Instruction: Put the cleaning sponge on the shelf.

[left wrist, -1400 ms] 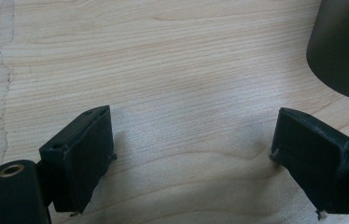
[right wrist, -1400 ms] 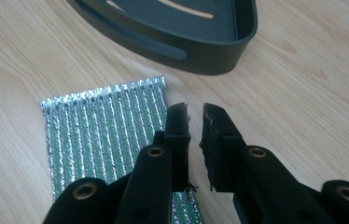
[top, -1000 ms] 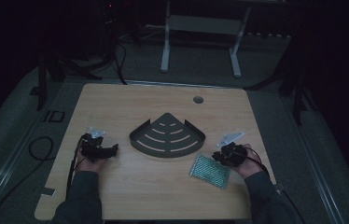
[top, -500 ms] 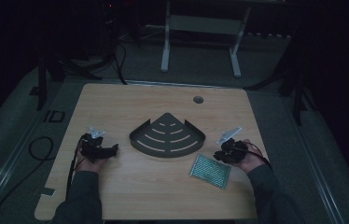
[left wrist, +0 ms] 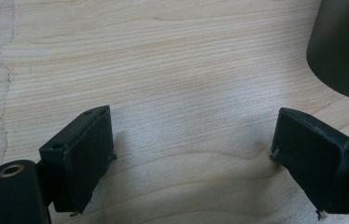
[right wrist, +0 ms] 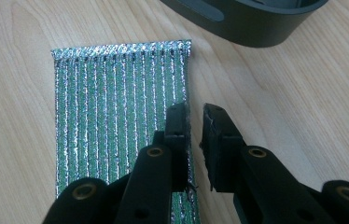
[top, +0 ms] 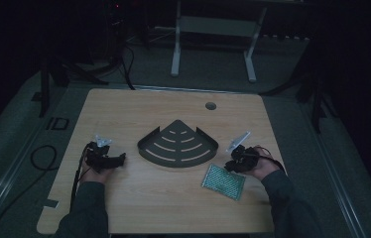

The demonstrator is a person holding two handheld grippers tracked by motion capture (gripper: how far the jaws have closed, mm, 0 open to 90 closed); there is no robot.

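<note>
Your right gripper (right wrist: pixel 193 116): jaws nearly closed, narrow gap, nothing pinched; tips sit over right edge of green ribbed sponge cloth (right wrist: pixel 116 116), one jaw above cloth, other above bare wood. Jaws just opened slightly. Your left gripper (left wrist: pixel 191 144): jaws spread wide, empty, over bare table (left wrist: pixel 163 60). High view: cloth (top: pixel 223 181) lies flat near table's front right, just beside your right gripper (top: pixel 238 161). Dark fan-shaped slotted tray (top: pixel 177 145) at centre, apart from cloth. Your left gripper (top: pixel 105 158) rests left of tray.

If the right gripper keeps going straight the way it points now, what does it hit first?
Probably the dark corner tray: the right gripper points along the right edge of the green ribbed mat toward the tray's wall. Depth is unclear, so the jaws may scrape the mat first.
</note>
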